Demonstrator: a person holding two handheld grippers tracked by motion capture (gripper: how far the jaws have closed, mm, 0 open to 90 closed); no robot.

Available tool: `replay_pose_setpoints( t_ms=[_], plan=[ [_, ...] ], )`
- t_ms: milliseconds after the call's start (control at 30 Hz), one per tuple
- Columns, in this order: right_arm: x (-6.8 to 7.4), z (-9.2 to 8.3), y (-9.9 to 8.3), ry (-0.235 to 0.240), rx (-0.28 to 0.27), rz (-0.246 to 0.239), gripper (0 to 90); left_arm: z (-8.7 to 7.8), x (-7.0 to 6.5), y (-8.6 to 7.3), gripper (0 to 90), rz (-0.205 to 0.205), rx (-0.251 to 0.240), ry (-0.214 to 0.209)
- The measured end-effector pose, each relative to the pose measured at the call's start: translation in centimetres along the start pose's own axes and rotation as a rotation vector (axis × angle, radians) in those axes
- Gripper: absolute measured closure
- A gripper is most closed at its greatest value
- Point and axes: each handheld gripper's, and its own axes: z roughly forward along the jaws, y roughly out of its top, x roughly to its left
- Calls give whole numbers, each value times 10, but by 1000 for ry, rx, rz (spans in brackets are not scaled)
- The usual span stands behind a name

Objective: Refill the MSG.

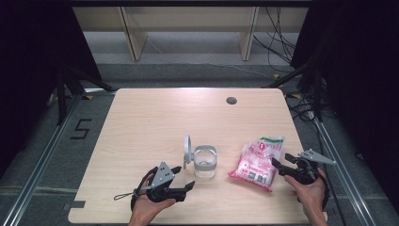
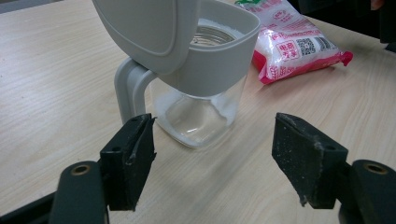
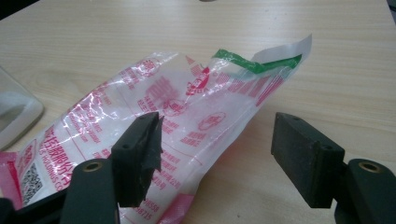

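Now the bag (image 3: 187,112) lies partly between the right gripper's (image 3: 217,154) spread fingers (image 3: 140,154)

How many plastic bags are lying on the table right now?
1. The bag lies on the table at the right, beside the clear lidded jar, just in front of the right gripper.

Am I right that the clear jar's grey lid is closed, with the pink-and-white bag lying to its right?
Not quite: the grey lid stands flipped open on the clear jar, as the high view shows. The pink-and-white bag does lie to its right.
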Motion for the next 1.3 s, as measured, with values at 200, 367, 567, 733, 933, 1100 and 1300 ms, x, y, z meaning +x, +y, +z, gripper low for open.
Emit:
replay_pose_setpoints(
  t_ms=[200, 367, 567, 733, 933, 1100, 1300],
  plan=[
    [1, 10, 0, 12, 23, 26, 337, 1, -1, 0, 292, 5, 0, -15],
    [0, 20, 1, 14, 36, 9, 345, 1, -1, 0, 290, 4, 1, -15],
    [-1, 29, 1, 17, 60, 22, 368, 2, -1, 0, 287, -6, -4, -16],
    [2, 34, 3, 30, 70, 37, 373, 1, -1, 0, 287, 3, 1, -15],
    [3, 37, 3, 12, 102, 80, 414, 1, -1, 0, 287, 3, 2, -14],
    [0, 41, 4, 26, 93, 24, 421, 1, -1, 0, 287, 5, 2, -13],
    [4, 42, 4, 12, 121, 90, 446, 1, -2, 0, 287, 11, 9, -12]
  ],
)
